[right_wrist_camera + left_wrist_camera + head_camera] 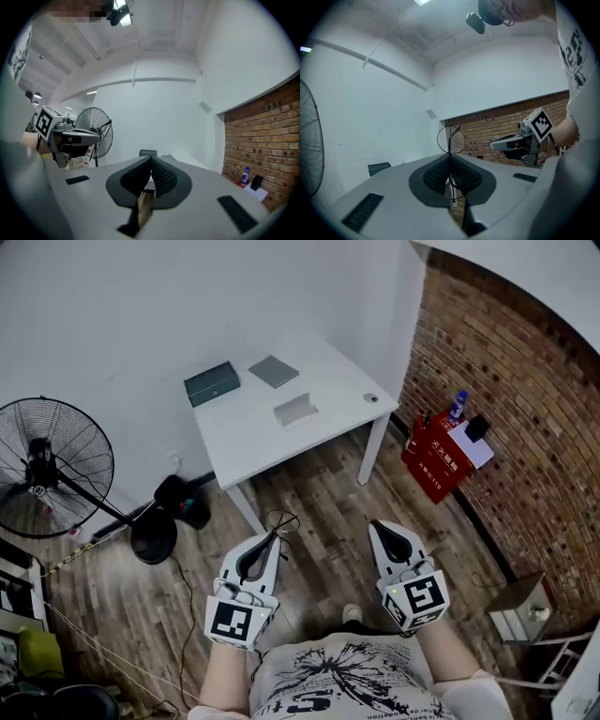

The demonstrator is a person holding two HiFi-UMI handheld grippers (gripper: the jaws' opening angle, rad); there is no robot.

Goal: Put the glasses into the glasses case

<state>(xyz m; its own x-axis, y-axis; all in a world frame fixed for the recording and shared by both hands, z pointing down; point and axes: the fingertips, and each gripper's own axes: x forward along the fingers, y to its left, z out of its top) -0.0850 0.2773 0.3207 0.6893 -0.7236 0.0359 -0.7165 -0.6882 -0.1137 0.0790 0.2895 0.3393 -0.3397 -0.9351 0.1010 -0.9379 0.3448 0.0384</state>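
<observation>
The glasses (279,521) are pinched in your left gripper (271,542). Its fingers (440,174) are pressed on the thin wire frame, and one round lens stands up above the tips. The fingers (161,176) of your right gripper (379,528) are pressed together with nothing between them.

Both grippers are over the wooden floor (319,493), side by side but apart, well short of the near edge of the white table (244,427). The dark green glasses case (212,383) lies closed at the far left corner of the table. A grey flat piece (274,371) is near the far edge, and a pale one (296,410) is at the middle.

The floor between you and the table is open. A standing fan (54,470) is at your left, and a red box (439,456) is at the brick wall at your right.
</observation>
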